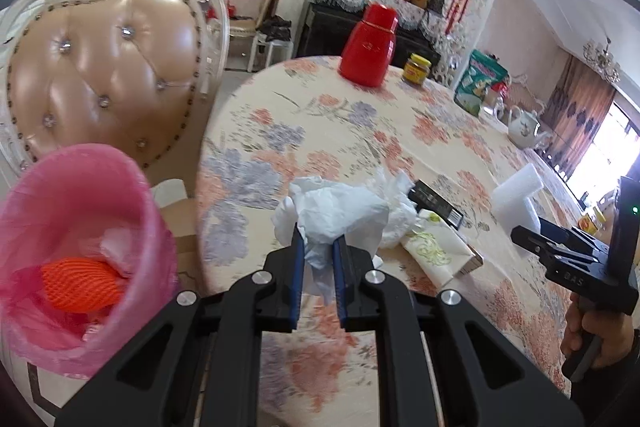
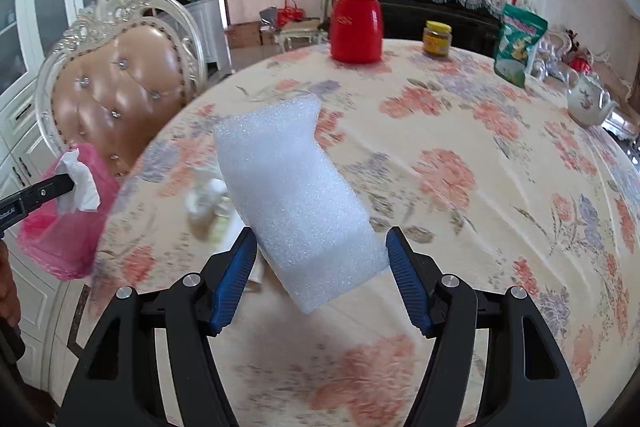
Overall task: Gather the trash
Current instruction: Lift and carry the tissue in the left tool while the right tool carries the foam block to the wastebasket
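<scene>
My left tongs grip crumpled white tissue; the pink-lined bin lies just left, nearer them; right tongs clamp white foam block

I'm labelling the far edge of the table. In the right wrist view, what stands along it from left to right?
red thermos → yellow-lidded jar → green snack bag → white teapot

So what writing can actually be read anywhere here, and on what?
"DAS": on the right gripper, its body.
Left gripper: white lettering at the picture's edge, cut off, unreadable.
Red flask: gold mark, blurred.
Yellow-lidded jar: label blurred.
Green bag: print too blurred.
Black box: nothing legible.
</scene>
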`<act>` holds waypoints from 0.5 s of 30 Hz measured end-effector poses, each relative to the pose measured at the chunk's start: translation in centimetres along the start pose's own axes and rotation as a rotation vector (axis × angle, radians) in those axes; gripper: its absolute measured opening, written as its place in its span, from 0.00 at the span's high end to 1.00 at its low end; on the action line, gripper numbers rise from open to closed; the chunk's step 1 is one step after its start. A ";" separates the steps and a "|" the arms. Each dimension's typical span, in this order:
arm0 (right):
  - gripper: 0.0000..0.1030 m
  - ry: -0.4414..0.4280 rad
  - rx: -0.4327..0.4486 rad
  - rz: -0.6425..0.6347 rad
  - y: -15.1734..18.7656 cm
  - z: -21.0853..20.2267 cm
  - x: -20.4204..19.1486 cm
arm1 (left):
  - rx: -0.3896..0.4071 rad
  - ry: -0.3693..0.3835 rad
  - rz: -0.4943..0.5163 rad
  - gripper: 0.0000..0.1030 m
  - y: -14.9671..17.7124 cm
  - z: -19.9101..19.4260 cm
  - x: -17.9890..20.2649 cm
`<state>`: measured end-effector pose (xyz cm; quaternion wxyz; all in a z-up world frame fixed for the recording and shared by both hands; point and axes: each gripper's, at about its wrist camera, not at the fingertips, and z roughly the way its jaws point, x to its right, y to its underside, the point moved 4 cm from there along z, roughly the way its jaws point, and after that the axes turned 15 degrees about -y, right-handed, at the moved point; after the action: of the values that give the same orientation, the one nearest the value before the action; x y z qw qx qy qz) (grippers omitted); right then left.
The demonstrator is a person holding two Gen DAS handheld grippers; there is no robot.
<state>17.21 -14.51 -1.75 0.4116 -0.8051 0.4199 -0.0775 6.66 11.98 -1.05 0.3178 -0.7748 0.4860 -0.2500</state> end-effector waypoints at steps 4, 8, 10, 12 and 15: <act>0.39 -0.027 0.011 -0.023 -0.5 0.1 -2.5 | 0.030 -0.041 -0.041 0.87 -0.3 -1.5 -3.1; 0.39 -0.060 0.015 -0.052 -1.2 0.8 -5.1 | 0.052 -0.082 -0.079 0.87 -0.5 -2.6 -6.3; 0.39 -0.079 0.015 -0.067 -1.5 1.1 -6.4 | 0.061 -0.105 -0.100 0.87 -0.5 -3.1 -7.9; 0.39 -0.096 0.013 -0.084 -1.8 1.5 -7.8 | 0.070 -0.128 -0.123 0.87 -0.6 -3.6 -9.7; 0.39 -0.123 0.009 -0.114 -2.3 2.2 -10.1 | 0.082 -0.160 -0.155 0.87 -0.6 -4.3 -12.2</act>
<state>13.24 -4.98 0.69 0.4353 -0.8291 0.3469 -0.0529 -0.93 22.26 1.32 0.3670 -0.8139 0.3870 -0.2308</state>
